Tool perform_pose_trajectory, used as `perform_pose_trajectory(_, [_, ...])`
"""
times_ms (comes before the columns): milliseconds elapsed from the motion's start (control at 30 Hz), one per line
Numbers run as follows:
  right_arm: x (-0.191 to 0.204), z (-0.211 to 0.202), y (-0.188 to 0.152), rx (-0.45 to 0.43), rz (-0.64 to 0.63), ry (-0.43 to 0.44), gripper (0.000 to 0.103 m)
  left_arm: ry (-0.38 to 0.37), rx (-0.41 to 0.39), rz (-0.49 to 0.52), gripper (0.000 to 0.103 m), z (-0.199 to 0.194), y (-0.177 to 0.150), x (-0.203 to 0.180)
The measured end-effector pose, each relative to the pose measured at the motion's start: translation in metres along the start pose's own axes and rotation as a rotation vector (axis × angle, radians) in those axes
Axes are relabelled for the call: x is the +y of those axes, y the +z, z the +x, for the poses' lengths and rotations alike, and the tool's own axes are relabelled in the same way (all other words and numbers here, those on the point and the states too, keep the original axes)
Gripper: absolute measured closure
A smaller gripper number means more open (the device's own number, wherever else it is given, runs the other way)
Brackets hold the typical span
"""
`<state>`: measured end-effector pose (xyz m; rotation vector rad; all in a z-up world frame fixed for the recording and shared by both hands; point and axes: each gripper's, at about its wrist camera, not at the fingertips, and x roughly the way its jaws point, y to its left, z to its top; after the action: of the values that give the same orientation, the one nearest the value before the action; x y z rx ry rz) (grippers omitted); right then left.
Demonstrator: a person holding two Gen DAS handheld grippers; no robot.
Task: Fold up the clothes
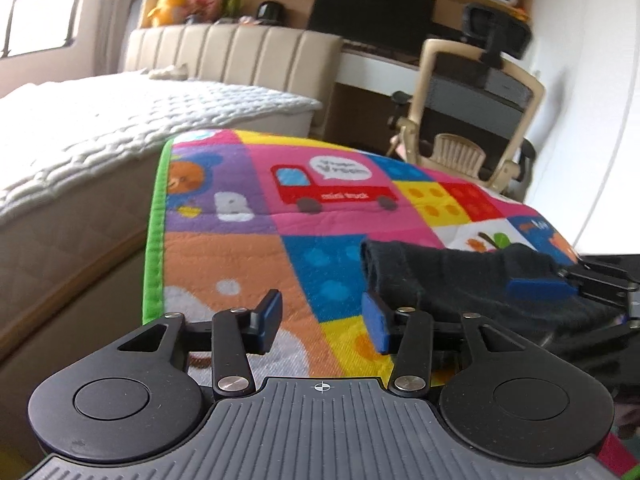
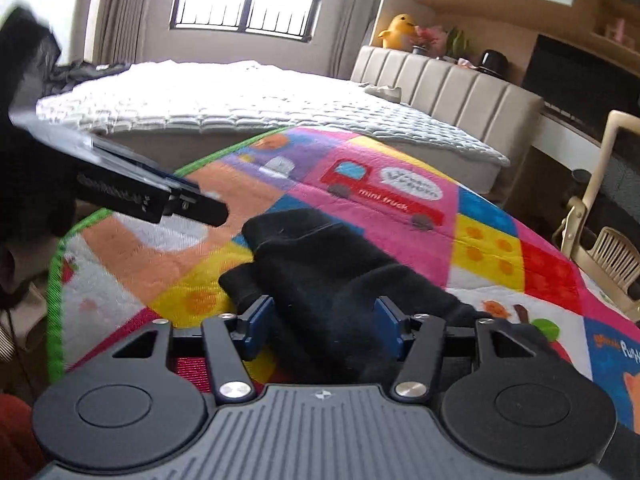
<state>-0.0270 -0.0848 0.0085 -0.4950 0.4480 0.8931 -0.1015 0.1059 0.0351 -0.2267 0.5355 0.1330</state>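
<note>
A black folded garment (image 2: 320, 264) lies on a colourful patchwork mat (image 2: 492, 248); it also shows in the left wrist view (image 1: 460, 276), right of centre on the mat (image 1: 248, 248). My right gripper (image 2: 324, 328) is open, its blue pads either side of the garment's near end, the cloth between them. My left gripper (image 1: 324, 320) is open and empty over the mat, just left of the garment. The right gripper's blue pad (image 1: 540, 288) shows at the right of the left wrist view, against the garment. The left gripper's body (image 2: 120, 196) shows at the left of the right wrist view.
A bed with a white quilted cover (image 1: 100, 128) and beige headboard (image 1: 232, 52) stands beside the mat. A desk with a monitor (image 1: 368, 12) and an office chair (image 1: 472, 108) stand beyond. Plush toys (image 2: 396, 30) sit on the headboard shelf. Dark clothes (image 2: 84, 70) lie on the bed's far side.
</note>
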Motion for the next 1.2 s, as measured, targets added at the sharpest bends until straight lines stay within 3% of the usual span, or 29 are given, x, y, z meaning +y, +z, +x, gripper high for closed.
perform_pose_trajectory(67, [0.005,0.010,-0.001,0.003,-0.013,-0.006,0.050,-0.014,-0.006,0.041,0.037,-0.001,0.002,-0.006])
perform_pose_trajectory(100, [0.003,0.013,0.000,0.008,0.001,-0.008,0.061,-0.021,-0.009,0.061,0.034,-0.001,0.003,-0.009])
perform_pose_trajectory(133, [0.001,0.017,0.000,0.013,0.015,-0.009,0.084,-0.025,-0.012,0.083,0.029,-0.001,0.004,-0.013])
perform_pose_trajectory(233, [-0.009,0.014,0.004,-0.008,0.085,-0.017,0.095,-0.032,-0.024,0.156,0.024,-0.001,0.007,-0.025])
perform_pose_trajectory(533, [-0.031,-0.019,0.007,-0.048,0.166,-0.013,0.096,-0.011,-0.096,0.495,0.020,0.032,0.012,-0.074])
perform_pose_trajectory(633, [-0.035,-0.026,0.004,-0.057,0.185,-0.011,0.096,-0.021,-0.094,0.544,0.024,0.047,0.016,-0.088])
perform_pose_trajectory(667, [-0.039,-0.029,0.002,-0.062,0.196,-0.018,0.096,-0.021,-0.089,0.545,0.028,0.051,0.018,-0.091])
perform_pose_trajectory(700, [-0.042,-0.032,0.000,-0.067,0.208,-0.025,0.096,-0.022,-0.083,0.542,0.041,0.054,0.019,-0.094])
perform_pose_trajectory(767, [-0.052,-0.039,-0.005,-0.077,0.238,-0.048,0.095,-0.023,-0.071,0.505,0.052,0.057,0.023,-0.094])
perform_pose_trajectory(900, [-0.077,-0.055,-0.023,-0.062,0.308,-0.128,0.093,-0.032,-0.054,0.430,0.058,0.057,0.029,-0.090])
perform_pose_trajectory(967, [-0.091,-0.064,-0.033,-0.049,0.348,-0.185,0.086,-0.031,-0.047,0.427,0.060,0.057,0.028,-0.088])
perform_pose_trajectory(1033, [-0.109,-0.078,-0.046,-0.043,0.396,-0.262,0.073,-0.031,-0.041,0.429,0.061,0.056,0.026,-0.087])
perform_pose_trajectory(1200, [-0.155,-0.112,-0.083,-0.012,0.587,-0.419,0.067,-0.034,-0.040,0.408,0.061,0.056,0.026,-0.084])
